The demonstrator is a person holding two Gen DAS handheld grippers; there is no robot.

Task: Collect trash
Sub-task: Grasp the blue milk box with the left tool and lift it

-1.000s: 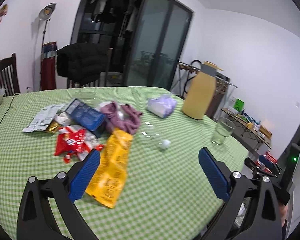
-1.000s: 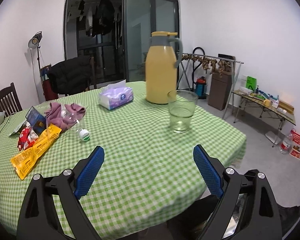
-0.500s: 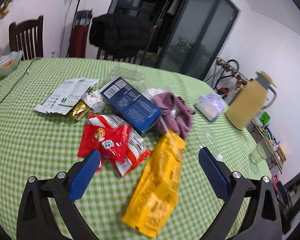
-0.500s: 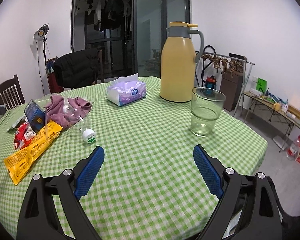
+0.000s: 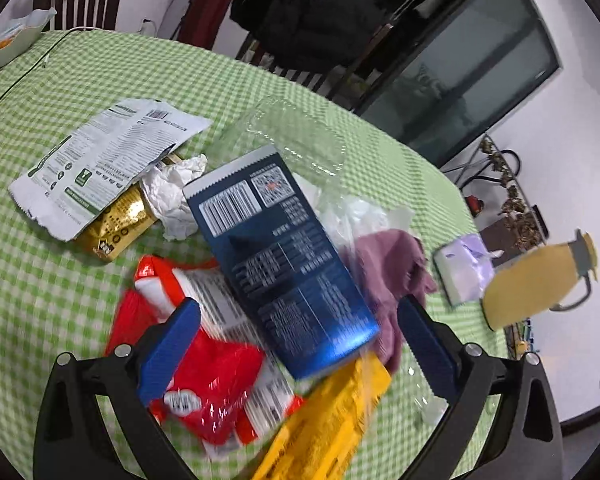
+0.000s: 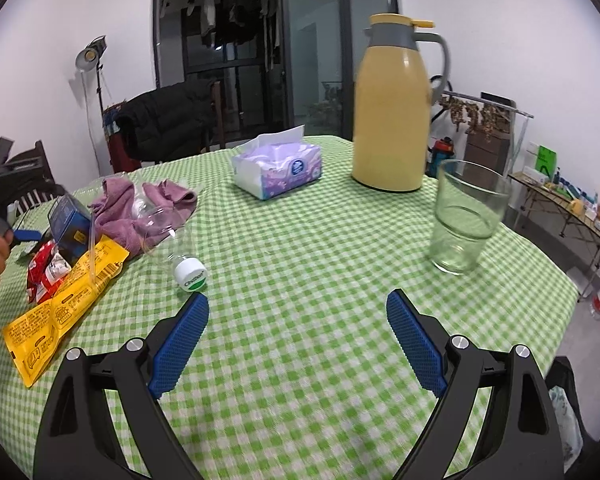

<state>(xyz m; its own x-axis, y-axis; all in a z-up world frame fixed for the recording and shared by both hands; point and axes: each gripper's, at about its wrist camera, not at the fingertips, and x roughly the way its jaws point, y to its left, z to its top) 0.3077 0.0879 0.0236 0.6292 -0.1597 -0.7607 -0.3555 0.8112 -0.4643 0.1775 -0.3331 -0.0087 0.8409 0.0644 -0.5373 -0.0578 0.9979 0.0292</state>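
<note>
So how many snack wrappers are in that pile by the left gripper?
5: white one at the far left, gold one under it, red one, blue one on top, yellow one nearest. More may be hidden underneath.

checked table [image 6: 300, 264], wrappers [image 5: 204, 380], jug [image 6: 392, 120], glass [image 6: 466, 220]

wrappers 5 [image 5: 112, 160] | cloth 1 [image 5: 388, 264] | glass 1 [image 6: 466, 216] | jug 1 [image 6: 392, 108]

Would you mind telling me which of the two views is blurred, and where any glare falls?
Left wrist view: motion blur smears the yellow wrapper and the tablecloth near it; glare streaks the lower end of the blue packet. Right wrist view: mostly sharp, bent by the fisheye.
</note>
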